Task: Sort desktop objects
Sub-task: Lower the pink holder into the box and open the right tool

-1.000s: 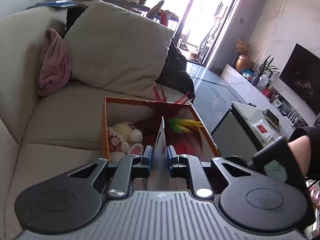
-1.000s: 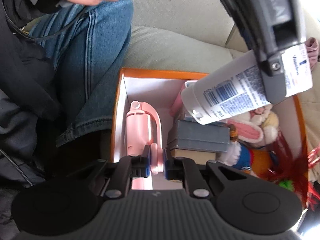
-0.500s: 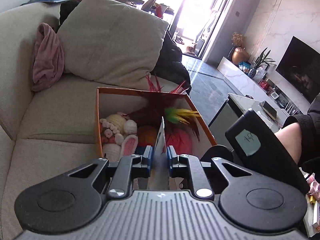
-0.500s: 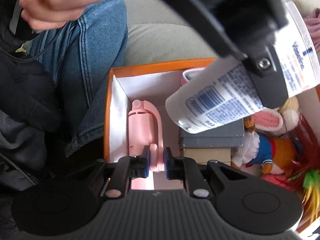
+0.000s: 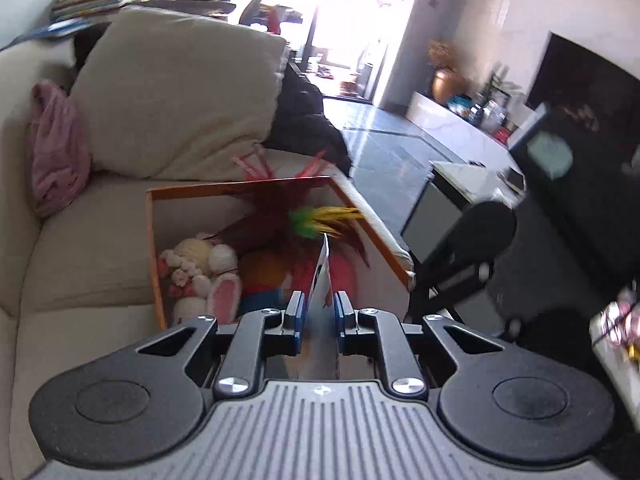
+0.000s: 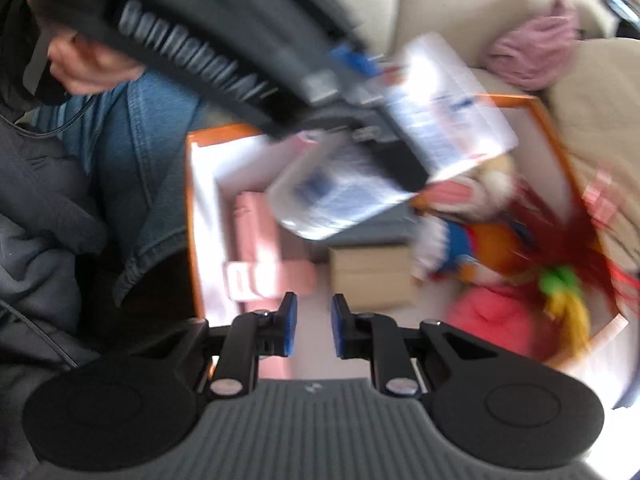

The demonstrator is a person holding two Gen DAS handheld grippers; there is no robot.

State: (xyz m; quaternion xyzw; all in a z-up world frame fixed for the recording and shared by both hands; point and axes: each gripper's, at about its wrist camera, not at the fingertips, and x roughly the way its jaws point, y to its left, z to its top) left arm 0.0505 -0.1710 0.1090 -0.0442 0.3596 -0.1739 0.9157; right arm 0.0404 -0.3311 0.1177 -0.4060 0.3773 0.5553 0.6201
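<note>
Closest to the right wrist camera, the right gripper (image 6: 312, 324) stands released, its blue pads apart with nothing between them, just above the near end of the orange box (image 6: 192, 216). Beyond it a pink item (image 6: 256, 248) lies on the box floor beside a stack of small boxes (image 6: 368, 280), with plush toys (image 6: 472, 236) and a feather toy (image 6: 560, 280) crowding the far side. Over all this the left gripper (image 5: 317, 312) is clenched on a white lotion tube (image 6: 360, 184), held tilted above the box; from its own camera only the tube's flat crimped end (image 5: 322, 276) shows between the pads.

The tube looks smooth, soft-walled and printed with small text, gripped near its tail. Judging by that hold, it could pivot or slide out early, and with so little bare floor it may land on the stack and roll off, or catch the box rim. Motion blur makes finer detail unreadable.
</note>
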